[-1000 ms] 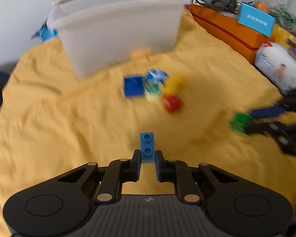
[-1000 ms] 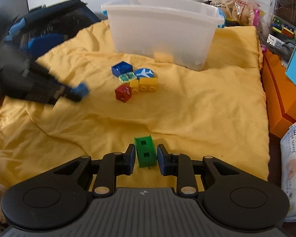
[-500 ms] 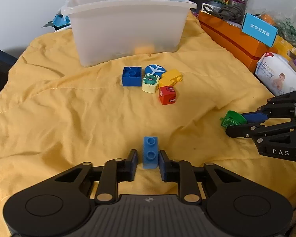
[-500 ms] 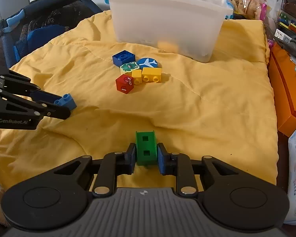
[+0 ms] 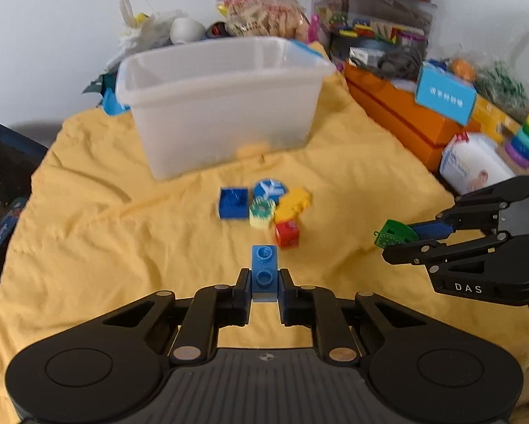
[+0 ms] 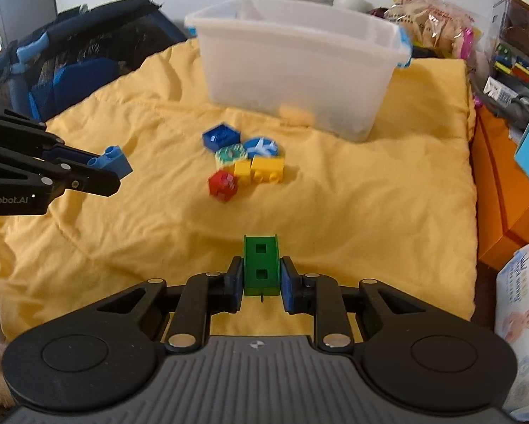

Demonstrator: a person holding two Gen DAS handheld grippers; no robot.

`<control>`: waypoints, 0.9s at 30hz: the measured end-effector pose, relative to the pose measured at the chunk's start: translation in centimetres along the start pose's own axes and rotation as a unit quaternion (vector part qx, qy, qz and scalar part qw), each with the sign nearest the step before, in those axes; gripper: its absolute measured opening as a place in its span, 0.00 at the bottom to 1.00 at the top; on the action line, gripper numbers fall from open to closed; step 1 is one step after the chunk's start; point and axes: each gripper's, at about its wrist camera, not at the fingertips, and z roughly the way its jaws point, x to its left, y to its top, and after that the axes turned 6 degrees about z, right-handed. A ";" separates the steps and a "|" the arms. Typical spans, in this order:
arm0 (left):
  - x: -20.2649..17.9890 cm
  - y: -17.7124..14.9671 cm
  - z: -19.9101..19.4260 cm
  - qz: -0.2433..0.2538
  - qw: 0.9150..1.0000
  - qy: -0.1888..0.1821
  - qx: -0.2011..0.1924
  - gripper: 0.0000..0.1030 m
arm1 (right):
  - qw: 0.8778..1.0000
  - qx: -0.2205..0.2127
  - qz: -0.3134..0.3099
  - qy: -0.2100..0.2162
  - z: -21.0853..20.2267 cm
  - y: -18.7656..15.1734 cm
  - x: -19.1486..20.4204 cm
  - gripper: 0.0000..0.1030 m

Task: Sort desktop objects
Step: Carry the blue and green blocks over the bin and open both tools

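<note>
"DAS" marks the right gripper (image 5: 398,243), fingers pinching a green block (image 6: 261,265); "enRobot.AI" marks the left gripper (image 6: 114,173), pinching a two-stud blue brick (image 5: 264,268).

Yellow blanket (image 5: 87,254); translucent white bin (image 5: 222,106); light blue brick (image 5: 263,268); green piece (image 6: 260,265); red cube (image 5: 287,235); dark blue square brick (image 5: 233,203); orange box (image 5: 405,120).
</note>
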 end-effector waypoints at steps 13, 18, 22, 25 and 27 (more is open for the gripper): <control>4.3 8.2 -1.7 0.002 0.993 0.062 -0.104 0.17 | 0.996 -0.085 0.000 -0.039 -1.5 9.3 -2.4 0.23; 5.7 11.9 -0.3 -0.002 0.990 0.075 -0.121 0.17 | 0.991 -0.128 0.012 -0.037 -1.1 13.3 -2.8 0.23; 6.0 14.3 1.5 0.008 0.991 0.073 -0.113 0.17 | 0.985 -0.167 0.019 -0.043 -0.6 16.4 -3.2 0.23; 6.0 15.4 2.7 0.008 0.991 0.073 -0.114 0.17 | 0.982 -0.178 0.041 -0.044 0.4 18.2 -3.7 0.23; 6.1 16.4 3.8 0.004 0.991 0.077 -0.112 0.17 | 0.982 -0.177 0.047 -0.049 1.2 19.1 -3.8 0.23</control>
